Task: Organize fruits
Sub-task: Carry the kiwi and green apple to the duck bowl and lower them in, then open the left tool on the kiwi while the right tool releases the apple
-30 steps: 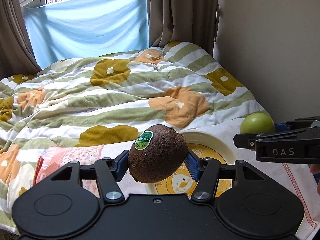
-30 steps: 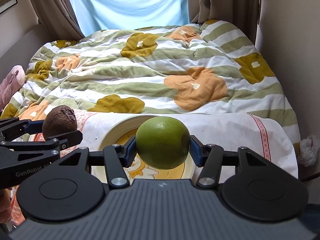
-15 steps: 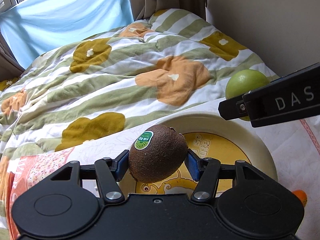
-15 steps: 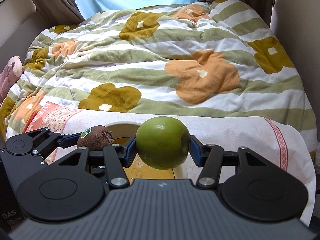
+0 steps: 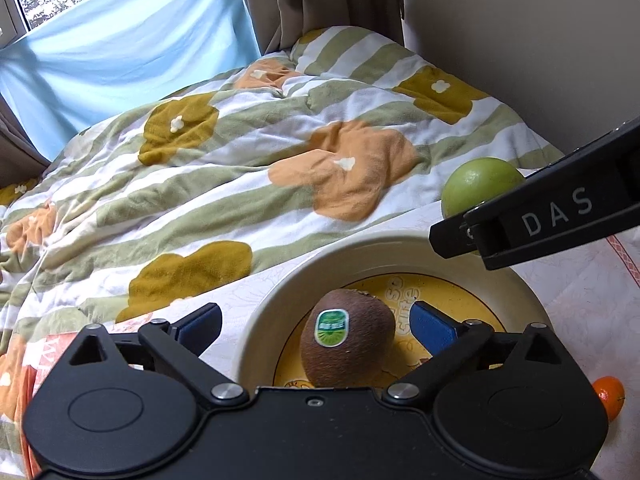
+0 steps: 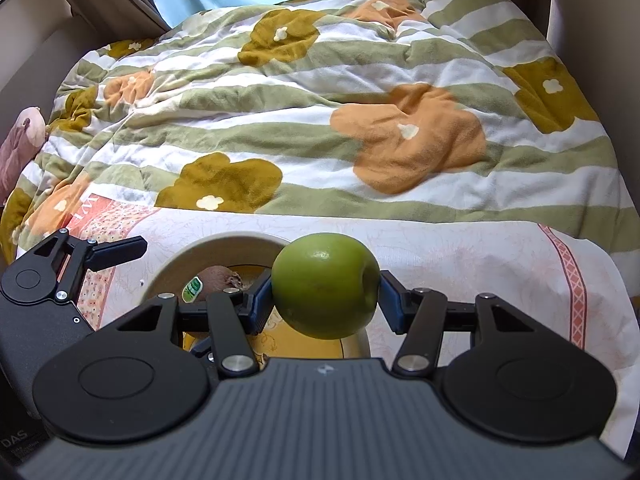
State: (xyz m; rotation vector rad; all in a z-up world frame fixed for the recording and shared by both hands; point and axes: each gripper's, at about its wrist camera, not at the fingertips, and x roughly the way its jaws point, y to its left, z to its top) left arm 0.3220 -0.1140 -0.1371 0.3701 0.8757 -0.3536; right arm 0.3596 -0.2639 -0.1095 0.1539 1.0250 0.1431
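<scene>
Left wrist view: kiwi (image 5: 347,343) has been released onto the plate (image 5: 276,300); left gripper (image 5: 316,322) jaws have just been opening, pads clear. Right gripper (image 6: 326,298) is clamped on apple (image 6: 325,285) above plate's rim. Next: apple lowered beside kiwi, then released.

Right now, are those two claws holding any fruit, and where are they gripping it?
The right gripper holds the green apple by its two sides. The left gripper has just opened; the kiwi lies free on the plate.
</scene>
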